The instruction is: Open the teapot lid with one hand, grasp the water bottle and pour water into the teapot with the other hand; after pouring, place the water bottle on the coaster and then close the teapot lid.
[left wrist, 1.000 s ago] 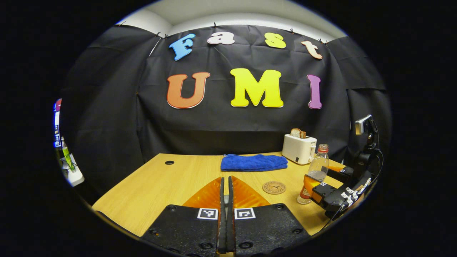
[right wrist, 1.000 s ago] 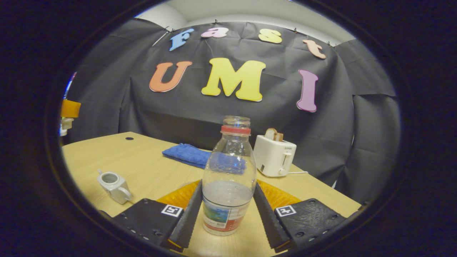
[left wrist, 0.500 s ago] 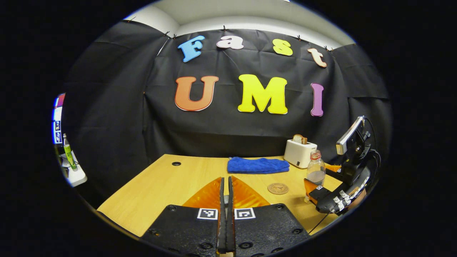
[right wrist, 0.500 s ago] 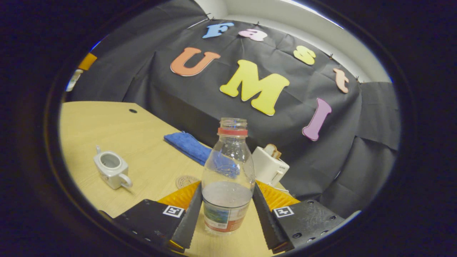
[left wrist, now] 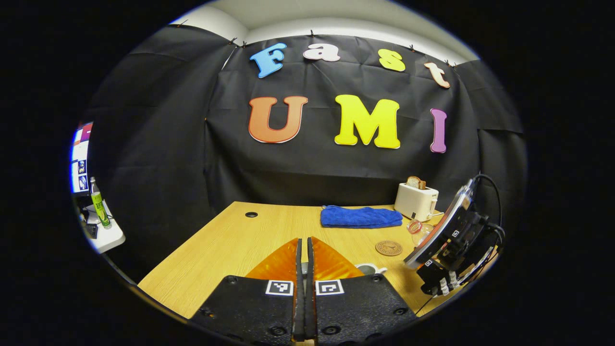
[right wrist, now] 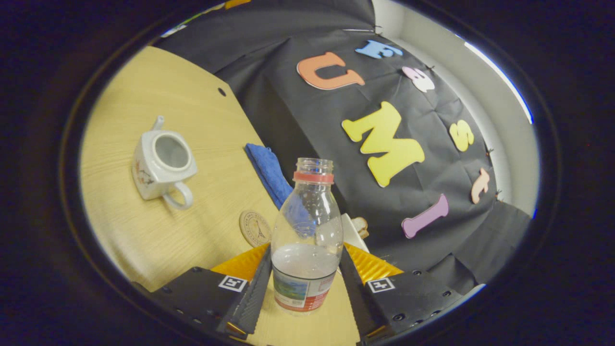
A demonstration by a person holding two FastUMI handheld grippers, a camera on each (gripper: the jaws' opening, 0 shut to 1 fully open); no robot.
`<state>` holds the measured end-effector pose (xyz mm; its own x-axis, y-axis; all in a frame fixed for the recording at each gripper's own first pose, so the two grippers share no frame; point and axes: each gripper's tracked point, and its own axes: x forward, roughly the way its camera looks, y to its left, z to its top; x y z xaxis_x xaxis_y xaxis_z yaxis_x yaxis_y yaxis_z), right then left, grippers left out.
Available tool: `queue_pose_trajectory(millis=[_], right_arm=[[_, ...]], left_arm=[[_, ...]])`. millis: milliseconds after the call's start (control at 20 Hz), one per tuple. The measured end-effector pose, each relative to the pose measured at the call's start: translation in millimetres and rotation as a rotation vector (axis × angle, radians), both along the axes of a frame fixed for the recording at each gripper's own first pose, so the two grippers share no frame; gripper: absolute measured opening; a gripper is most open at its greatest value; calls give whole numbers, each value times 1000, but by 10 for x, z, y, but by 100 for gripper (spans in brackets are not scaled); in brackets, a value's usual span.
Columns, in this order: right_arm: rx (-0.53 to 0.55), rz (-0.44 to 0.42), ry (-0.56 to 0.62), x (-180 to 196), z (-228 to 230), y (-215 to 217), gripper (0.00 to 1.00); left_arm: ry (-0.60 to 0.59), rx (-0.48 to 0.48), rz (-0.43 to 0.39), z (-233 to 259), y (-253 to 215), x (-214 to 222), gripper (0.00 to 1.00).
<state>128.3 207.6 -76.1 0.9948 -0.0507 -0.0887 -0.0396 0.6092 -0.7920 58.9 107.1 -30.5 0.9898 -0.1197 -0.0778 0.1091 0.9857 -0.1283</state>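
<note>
Your table [right wrist: 144,240] carried the blue towel [left wrist: 361,216] at its far edge. Your right gripper [right wrist: 303,288] was clamped on the water bottle [right wrist: 307,240], tilted toward the lidless teapot [right wrist: 161,166]. Your left gripper [left wrist: 302,307] was closed together. The coaster [right wrist: 254,228] lay near the towel.

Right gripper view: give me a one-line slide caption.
Hand-held gripper clamps uncapped water bottle, tilted toward the lidless teapot.
</note>
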Motion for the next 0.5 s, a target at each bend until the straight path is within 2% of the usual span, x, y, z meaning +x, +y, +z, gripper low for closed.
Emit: queue_pose_trajectory(millis=[100, 350, 500], right_arm=[[-44, 13, 0, 7, -56, 67, 77], [-234, 16, -74, -39, 73, 93, 75], [-388, 31, -145, -63, 175, 132, 77]], left_arm=[[7, 5, 2, -28, -17, 31, 3], [13, 61, 28, -47, 77, 15, 3], [5, 66, 19, -33, 57, -2, 3]])
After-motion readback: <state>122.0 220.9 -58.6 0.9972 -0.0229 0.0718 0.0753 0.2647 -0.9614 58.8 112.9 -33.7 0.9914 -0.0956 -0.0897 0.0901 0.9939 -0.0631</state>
